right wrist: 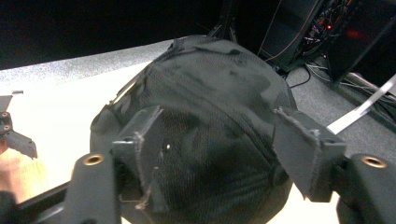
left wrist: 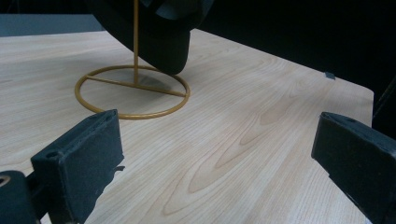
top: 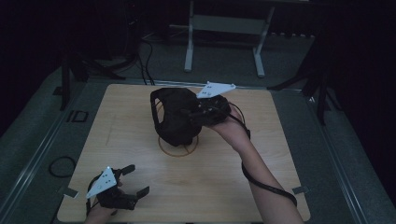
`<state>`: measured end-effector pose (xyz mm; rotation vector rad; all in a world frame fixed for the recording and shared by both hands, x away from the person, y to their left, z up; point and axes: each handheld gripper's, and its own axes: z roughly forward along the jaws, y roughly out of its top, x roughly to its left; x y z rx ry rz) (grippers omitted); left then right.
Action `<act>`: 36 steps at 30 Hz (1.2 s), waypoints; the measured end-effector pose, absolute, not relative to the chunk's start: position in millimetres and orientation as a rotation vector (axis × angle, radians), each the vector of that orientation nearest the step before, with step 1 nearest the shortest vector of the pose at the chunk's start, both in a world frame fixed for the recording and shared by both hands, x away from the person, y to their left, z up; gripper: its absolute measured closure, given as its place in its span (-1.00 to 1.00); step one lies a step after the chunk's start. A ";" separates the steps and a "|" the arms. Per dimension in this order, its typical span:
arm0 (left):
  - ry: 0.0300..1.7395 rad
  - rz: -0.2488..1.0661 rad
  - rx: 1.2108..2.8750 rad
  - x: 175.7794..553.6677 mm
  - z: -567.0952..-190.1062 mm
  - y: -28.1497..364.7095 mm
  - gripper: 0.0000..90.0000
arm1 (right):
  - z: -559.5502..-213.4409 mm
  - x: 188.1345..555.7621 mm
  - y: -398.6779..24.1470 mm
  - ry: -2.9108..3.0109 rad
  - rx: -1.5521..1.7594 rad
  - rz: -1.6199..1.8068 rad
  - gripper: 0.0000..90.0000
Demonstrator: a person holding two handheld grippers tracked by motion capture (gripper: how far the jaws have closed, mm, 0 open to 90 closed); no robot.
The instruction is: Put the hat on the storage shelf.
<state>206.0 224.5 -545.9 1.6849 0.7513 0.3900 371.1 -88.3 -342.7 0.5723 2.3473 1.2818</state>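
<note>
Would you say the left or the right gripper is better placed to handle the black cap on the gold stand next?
Right. The right gripper is already at the black cap on the gold stand, jaws apart around its crown. The left gripper sits open near the table's front edge.

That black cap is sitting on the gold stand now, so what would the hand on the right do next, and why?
Probably draw the right gripper straight back from the black cap. The cap hangs over the gold wire stand, and in the right gripper view the jaws stand apart on either side of the crown, seemingly not pressing it. Backing off gently should leave it undisturbed. The left gripper waits open, near the table's front edge.
</note>
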 end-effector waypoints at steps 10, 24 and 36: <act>0.759 0.402 1.687 205.7 -545.8 227.0 -0.95 | -354.8 365.4 -105.7 2.372 0.580 1.332 -0.67; 0.765 0.401 1.703 204.4 -548.8 227.5 -0.95 | -384.2 360.0 -135.6 2.382 0.614 1.332 -0.70; 0.767 0.408 1.694 204.6 -548.4 229.4 -0.95 | -416.9 355.1 -156.1 2.382 0.653 1.323 -0.69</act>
